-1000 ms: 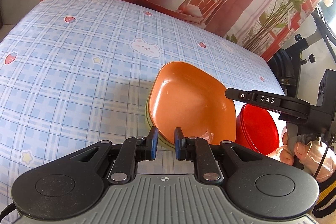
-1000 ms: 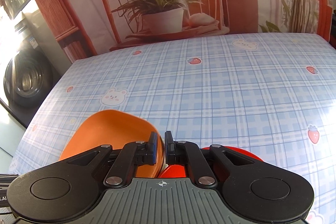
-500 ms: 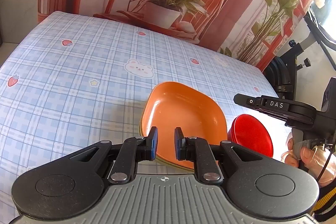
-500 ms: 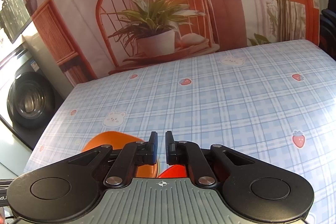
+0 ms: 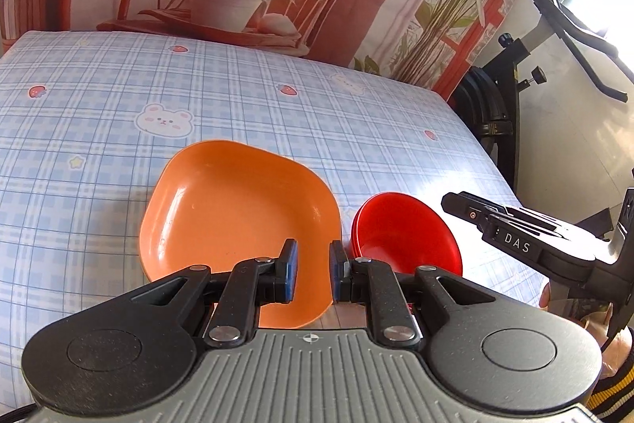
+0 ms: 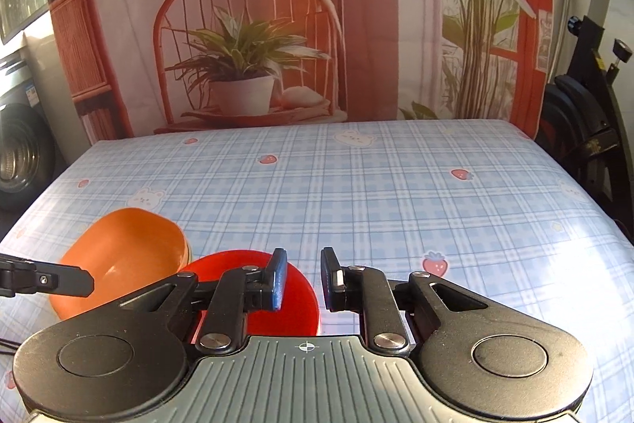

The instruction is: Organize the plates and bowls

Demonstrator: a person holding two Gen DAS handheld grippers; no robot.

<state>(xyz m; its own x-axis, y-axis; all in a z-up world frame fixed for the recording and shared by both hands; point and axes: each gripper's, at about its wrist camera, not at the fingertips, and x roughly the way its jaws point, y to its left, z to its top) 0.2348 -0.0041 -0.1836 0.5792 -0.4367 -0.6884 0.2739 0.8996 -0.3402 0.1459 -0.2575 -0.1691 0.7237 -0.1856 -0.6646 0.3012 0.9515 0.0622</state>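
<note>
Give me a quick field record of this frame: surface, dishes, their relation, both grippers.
surface: table with blue plaid cloth, bear and strawberry prints
orange dish: squarish, upright, another rim showing under it in the right wrist view
red bowls: round, stacked, upright, just right of the orange dish
contact between the two: cannot tell
left gripper: shut, nothing between the jaws, above the dishes' near edges
right gripper: jaws opening, nothing between them, over the red bowls' near edge
held items: none
</note>
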